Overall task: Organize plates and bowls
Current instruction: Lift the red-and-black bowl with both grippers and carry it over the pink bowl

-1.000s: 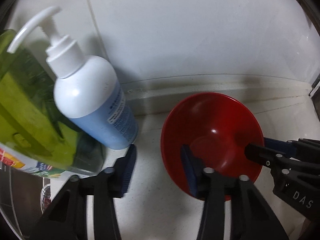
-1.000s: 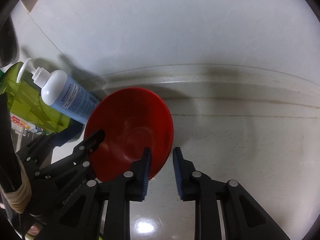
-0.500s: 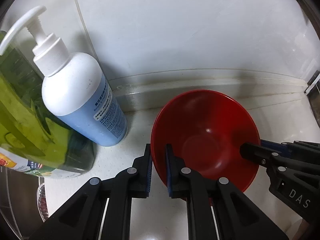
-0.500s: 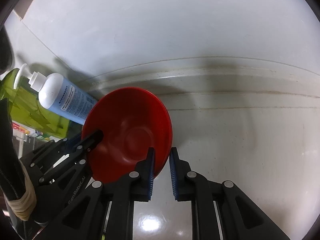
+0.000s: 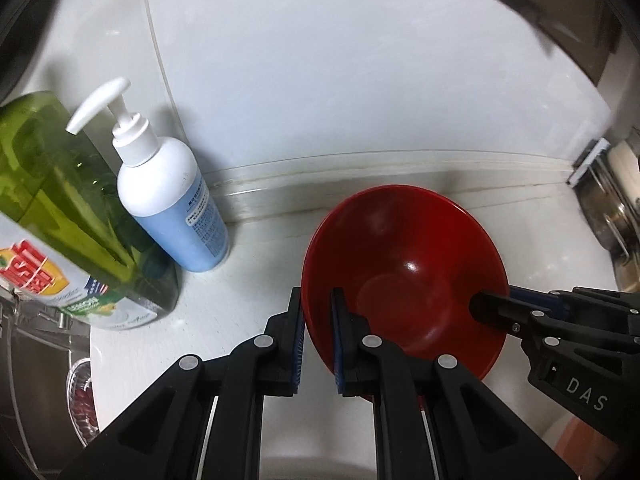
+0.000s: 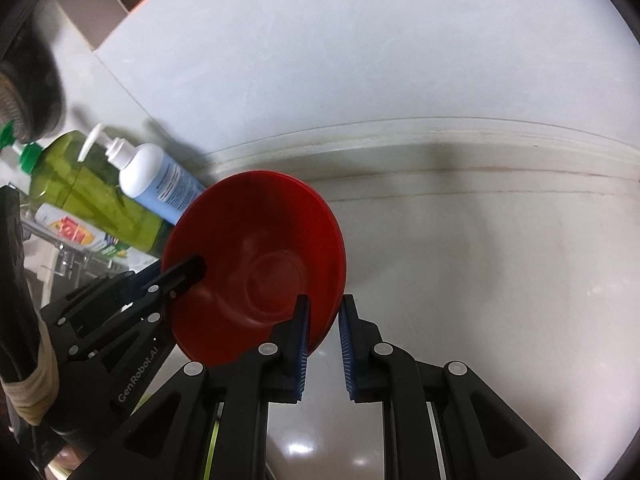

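A red bowl (image 5: 404,276) sat in the lower centre of the left wrist view, tilted, with both grippers on its rim above the pale counter (image 5: 260,248). The left gripper (image 5: 316,340) had its 2 fingers narrowed around the bowl's left rim, 1 blue pad outside and 1 inside. In that same view the right gripper (image 5: 496,304) came in from the right edge and clasped the opposite rim.

In the right wrist view the bowl (image 6: 260,264) lay left of centre, and the right gripper (image 6: 323,344) straddled its lower right rim, the left finger inside the bowl and the right finger outside; a small gap showed beside the outer pad, so firm contact there could not be told. The left gripper (image 6: 188,270) reached in from the lower left onto the far rim.

A white and blue pump bottle (image 5: 172,204) stood at the left, near the wall (image 5: 360,80), just beside a green dish soap bottle (image 5: 60,208). Both stood apart from the bowl.
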The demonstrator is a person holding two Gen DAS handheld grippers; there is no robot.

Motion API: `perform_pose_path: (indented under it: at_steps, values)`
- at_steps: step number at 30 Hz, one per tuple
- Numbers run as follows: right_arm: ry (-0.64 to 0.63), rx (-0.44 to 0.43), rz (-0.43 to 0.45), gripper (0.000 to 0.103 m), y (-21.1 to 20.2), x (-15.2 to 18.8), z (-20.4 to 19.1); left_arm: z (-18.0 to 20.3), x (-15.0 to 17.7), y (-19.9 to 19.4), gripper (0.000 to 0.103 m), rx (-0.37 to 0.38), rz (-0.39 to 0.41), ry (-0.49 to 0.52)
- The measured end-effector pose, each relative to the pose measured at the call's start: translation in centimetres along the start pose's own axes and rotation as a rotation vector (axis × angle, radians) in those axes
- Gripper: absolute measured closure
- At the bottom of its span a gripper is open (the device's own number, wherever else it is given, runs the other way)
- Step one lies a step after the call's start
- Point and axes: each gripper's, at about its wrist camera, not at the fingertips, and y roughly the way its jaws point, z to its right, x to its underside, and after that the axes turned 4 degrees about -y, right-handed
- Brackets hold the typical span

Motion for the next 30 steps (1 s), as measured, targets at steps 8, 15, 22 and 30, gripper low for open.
perform_pose_path:
  at_steps: [8,15,22,30]
  values:
    - [0.000,0.023,0.039,0.087,-2.9,2.5,-1.1,1.6,2.1,-4.1,0.089,0.059,0.019,0.035]
    - [0.019,0.041,0.062,0.087,-5.3,5.3,-0.8,4.6,4.0,-6.8,0.089,0.098,0.033,0.095]
    - [0.047,0.060,0.090,0.087,-9.1,8.6,0.9,7.3,6.4,-10.0,0.089,0.153,0.053,0.143]
    - [0.077,0.094,0.127,0.087,-13.8,12.7,3.5,10.5,8.5,-12.1,0.089,0.202,0.060,0.195]
